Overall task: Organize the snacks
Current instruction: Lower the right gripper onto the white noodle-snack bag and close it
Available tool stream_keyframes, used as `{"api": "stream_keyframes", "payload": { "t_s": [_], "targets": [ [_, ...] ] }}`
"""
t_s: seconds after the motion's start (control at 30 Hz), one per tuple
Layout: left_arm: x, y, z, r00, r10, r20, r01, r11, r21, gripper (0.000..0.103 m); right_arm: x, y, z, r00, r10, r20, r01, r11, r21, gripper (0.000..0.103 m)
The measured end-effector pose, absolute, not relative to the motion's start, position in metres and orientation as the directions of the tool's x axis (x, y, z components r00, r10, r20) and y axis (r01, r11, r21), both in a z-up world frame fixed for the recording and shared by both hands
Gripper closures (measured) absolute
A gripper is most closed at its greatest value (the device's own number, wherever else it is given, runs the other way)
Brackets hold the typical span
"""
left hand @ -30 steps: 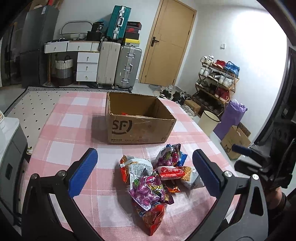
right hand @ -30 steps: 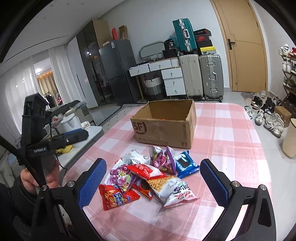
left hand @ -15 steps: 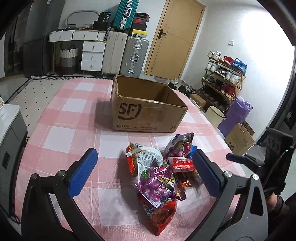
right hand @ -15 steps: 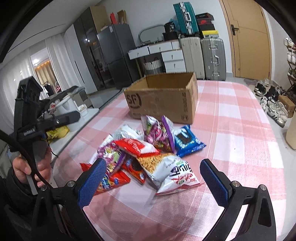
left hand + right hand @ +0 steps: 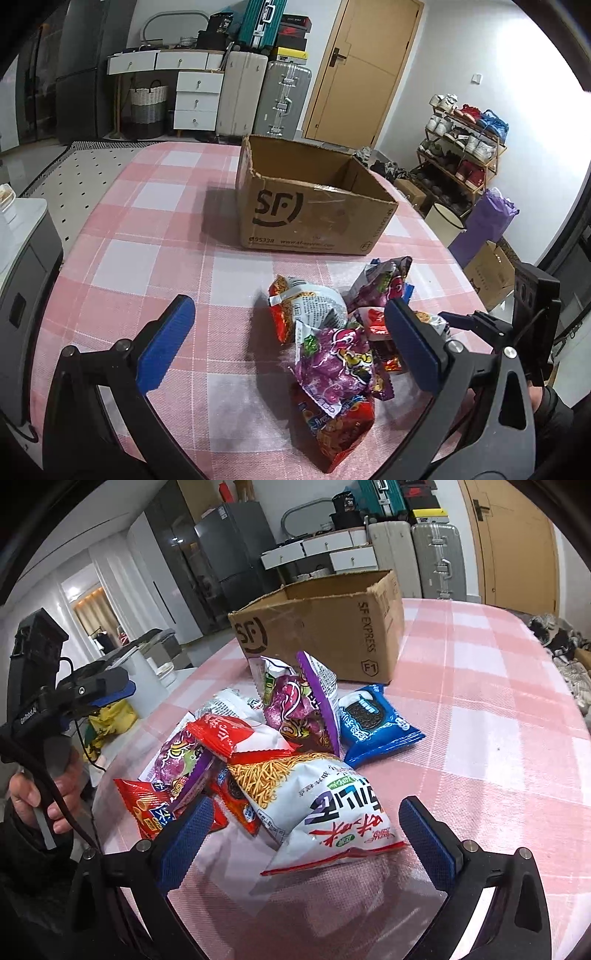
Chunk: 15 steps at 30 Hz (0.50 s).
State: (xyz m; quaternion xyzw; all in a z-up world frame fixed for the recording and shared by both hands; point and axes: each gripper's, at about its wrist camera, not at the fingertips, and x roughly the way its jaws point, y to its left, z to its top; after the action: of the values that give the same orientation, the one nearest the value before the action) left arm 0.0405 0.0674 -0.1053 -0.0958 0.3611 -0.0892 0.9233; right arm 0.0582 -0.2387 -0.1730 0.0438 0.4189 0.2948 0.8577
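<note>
The cardboard box (image 5: pixel 314 210) hides its own floor behind its near wall in both views. In the snack pile, the red packet (image 5: pixel 236 808) lies mostly buried under the noodle bag (image 5: pixel 321 801). The desk's (image 5: pixel 147 236) near edge is cut off behind the tools.

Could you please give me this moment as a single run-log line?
left gripper: open, empty | right gripper: open, over white noodle-snack bag | brown cardboard SF box: upright, no snack visible inside

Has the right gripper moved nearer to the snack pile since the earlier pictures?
Yes. In the right wrist view the right gripper has come forward and down: the white noodle bag now lies between its open fingers, and the cardboard box looms nearer.
</note>
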Motion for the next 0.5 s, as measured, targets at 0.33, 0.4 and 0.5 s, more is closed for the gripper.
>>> {"api": "stream_keyframes", "payload": {
  "t_s": [0.33,0.4,0.5],
  "targets": [
    [0.045,0.073,-0.117,0.704,-0.218,-0.676,0.07,0.968,-0.239,0.001,0.077,-0.235,-0.188,0.422,0.562,-0.711,-0.48,0.804,0.351,0.015],
    [0.045,0.073,-0.118,0.702,-0.217,-0.678,0.067,0.968,-0.241,0.001,0.079,-0.234,-0.191,0.406,0.567,-0.717,-0.473,0.802,0.365,0.018],
    [0.044,0.076,-0.119,0.704,-0.222,-0.674,0.064,0.966,-0.251,0.001,0.08,-0.232,-0.192,0.404,0.566,-0.718,-0.473,0.801,0.366,0.034]
  ]
}}
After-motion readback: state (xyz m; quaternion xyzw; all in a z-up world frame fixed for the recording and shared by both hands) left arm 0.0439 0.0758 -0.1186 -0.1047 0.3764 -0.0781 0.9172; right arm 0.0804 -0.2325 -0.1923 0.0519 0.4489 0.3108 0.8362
